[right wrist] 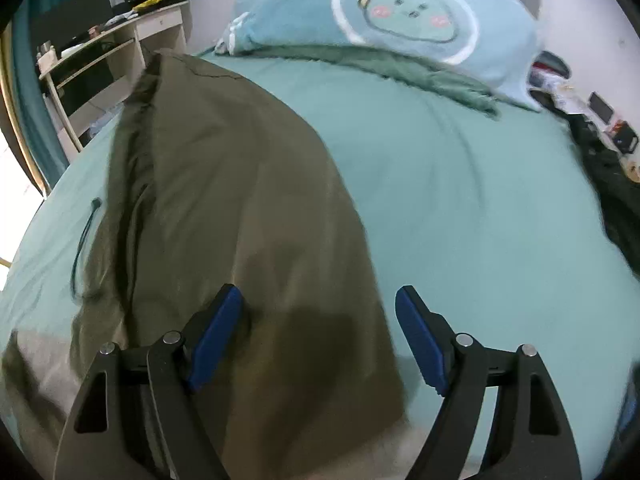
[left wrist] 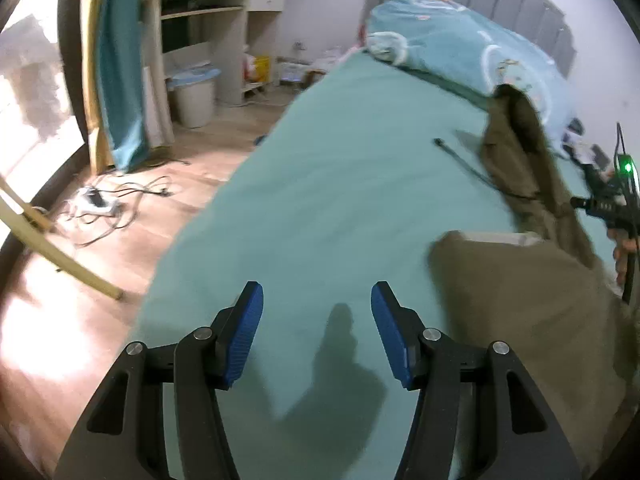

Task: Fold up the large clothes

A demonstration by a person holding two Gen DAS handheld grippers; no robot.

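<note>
On the bed [right wrist: 460, 208]: olive garment [right wrist: 240, 200] spread | left gripper [left wrist: 317, 334] wide open, empty | right gripper [right wrist: 319, 340] wide open over garment, holding nothing

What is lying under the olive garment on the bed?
The olive garment lies on the green bedsheet, with a dark drawstring trailing out at its left edge. Anything else beneath is covered by the fabric.
</note>
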